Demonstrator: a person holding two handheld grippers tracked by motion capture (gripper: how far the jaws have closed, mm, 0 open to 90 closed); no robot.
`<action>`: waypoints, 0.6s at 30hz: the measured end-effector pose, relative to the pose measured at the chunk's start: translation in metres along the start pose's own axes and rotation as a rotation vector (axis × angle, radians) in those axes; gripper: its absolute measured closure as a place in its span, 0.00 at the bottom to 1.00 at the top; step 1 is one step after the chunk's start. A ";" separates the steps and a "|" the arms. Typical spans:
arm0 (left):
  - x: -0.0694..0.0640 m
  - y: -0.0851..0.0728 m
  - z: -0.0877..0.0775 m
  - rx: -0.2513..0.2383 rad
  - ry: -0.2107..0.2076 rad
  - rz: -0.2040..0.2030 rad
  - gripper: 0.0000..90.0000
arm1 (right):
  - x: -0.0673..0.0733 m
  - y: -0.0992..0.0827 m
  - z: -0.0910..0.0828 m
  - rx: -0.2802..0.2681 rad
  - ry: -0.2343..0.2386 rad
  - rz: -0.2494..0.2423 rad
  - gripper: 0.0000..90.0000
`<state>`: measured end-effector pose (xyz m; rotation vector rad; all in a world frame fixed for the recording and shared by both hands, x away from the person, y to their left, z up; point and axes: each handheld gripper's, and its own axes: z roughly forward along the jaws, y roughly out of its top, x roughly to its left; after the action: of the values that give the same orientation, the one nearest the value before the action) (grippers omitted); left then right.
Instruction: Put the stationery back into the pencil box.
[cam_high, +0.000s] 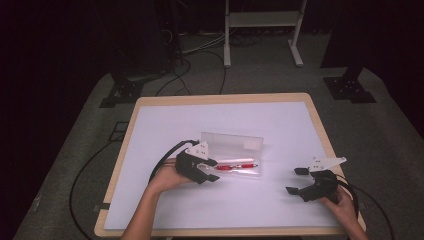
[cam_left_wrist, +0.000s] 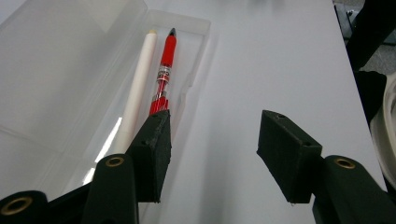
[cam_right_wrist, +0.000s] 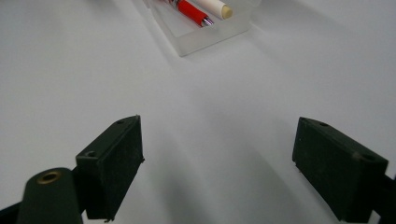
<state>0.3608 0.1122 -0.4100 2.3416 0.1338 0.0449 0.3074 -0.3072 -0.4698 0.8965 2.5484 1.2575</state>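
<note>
A clear plastic pencil case (cam_high: 233, 150) lies open in the middle of the white table, lid (cam_left_wrist: 56, 60) folded back. Inside its tray lie a red pen (cam_left_wrist: 163, 70) (cam_high: 235, 167) (cam_right_wrist: 189, 9) and a white stick-like pen (cam_left_wrist: 140, 79) (cam_high: 237, 160) (cam_right_wrist: 215, 7), side by side. My left gripper (cam_high: 211, 170) (cam_left_wrist: 212, 140) is open at the case's left end, one jaw over the tray's edge near the red pen's end, nothing held. My right gripper (cam_high: 297, 181) (cam_right_wrist: 217, 172) is open over bare table, well to the right of the case, pointing toward it.
The table's wooden rim (cam_high: 220, 98) frames a white mat. Cables trail off the left edge (cam_high: 165, 160) and the right side. Beyond the table are black stand feet (cam_high: 125, 90) and a white frame (cam_high: 262, 30) on the grey floor.
</note>
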 end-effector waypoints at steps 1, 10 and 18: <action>0.000 -0.001 -0.001 -0.004 0.004 0.000 0.48 | 0.000 0.000 0.000 0.000 0.000 0.000 0.17; -0.003 -0.008 -0.014 -0.030 0.034 -0.020 0.44 | 0.000 0.000 0.000 0.000 -0.007 0.003 0.16; -0.006 -0.017 -0.024 -0.049 0.072 -0.044 0.41 | 0.000 0.000 0.001 0.000 -0.010 0.006 0.16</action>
<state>0.3517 0.1400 -0.4055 2.2878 0.2172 0.1101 0.3076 -0.3068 -0.4705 0.9081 2.5403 1.2516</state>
